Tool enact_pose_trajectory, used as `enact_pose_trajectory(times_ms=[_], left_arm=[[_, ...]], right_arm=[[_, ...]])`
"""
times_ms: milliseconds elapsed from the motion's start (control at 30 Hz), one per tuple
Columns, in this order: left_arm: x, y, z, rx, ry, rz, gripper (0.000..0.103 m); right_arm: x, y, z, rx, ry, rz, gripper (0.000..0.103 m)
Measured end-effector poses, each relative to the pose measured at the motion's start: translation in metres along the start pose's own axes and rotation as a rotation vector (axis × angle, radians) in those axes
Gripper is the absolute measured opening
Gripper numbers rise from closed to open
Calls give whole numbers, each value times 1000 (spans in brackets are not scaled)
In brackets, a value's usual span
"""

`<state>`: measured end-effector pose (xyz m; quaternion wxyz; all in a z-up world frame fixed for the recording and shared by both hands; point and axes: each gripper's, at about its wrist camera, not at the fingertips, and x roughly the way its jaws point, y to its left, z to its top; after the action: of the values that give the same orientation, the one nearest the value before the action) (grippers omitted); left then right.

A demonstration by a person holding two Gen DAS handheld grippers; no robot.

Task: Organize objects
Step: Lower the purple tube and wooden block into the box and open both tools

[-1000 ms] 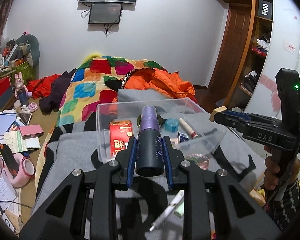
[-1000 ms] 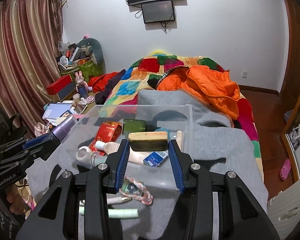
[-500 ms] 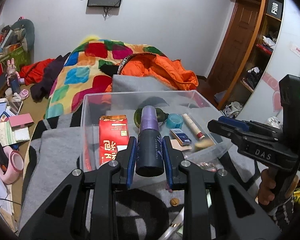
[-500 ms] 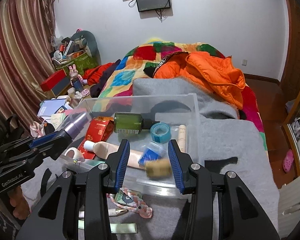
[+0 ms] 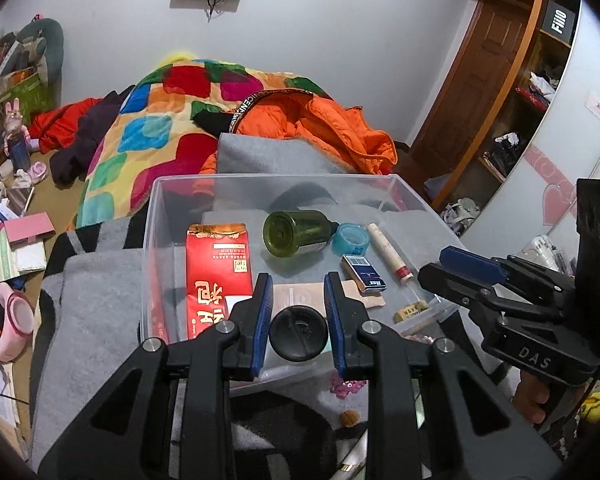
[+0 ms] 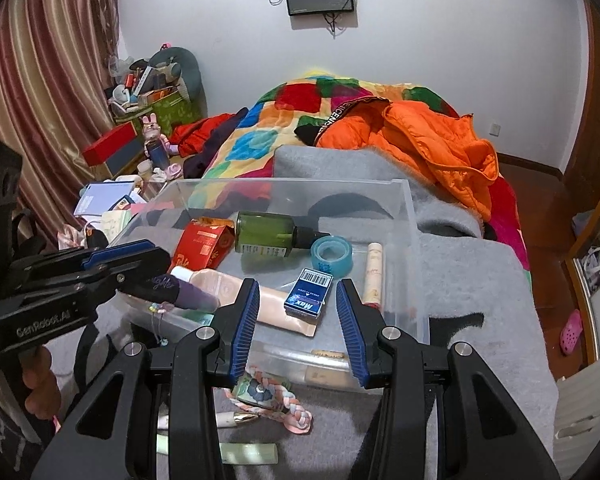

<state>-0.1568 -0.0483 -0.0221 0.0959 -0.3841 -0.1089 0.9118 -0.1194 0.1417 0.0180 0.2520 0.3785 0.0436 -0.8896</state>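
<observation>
Clear bin (image 5: 152, 240) on grey blanket (image 6: 480, 280), half filled.
Inside lie red packet (image 5: 216, 272), green bottle (image 5: 296, 232), tape roll (image 6: 332, 254), blue box (image 6: 308, 298); left tongs (image 5: 298, 316) pinch purple spray bottle (image 6: 192, 294) over it, right tongs (image 6: 296, 320) spread, empty.

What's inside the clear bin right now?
In the bin: red pack, green bottle, tape roll, blue box, tube, peach pouch. Anything beneath them is hidden.

Blue box (image 6: 309, 292) inside clear bin (image 6: 414, 248)
</observation>
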Motion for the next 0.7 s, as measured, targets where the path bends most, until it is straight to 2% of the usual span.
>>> enact_pose_trajectory(times_ms=[200,333,533,700], left_arm=[[-10,-6,-1,23,-15,19,29],[-25,-13,-3,36,-47,30,49],[-44,-23,-13,67,-76,40,57],[-55,-29,-30,104,-68,58,59]], right_arm=[[-12,5,-4,-19,-13,6,39],[-25,8,-7,-26,-38,1,44],[-45,3,-17,-24,-57,9,44],[-52,-1,-30,-25,-49,10,44]])
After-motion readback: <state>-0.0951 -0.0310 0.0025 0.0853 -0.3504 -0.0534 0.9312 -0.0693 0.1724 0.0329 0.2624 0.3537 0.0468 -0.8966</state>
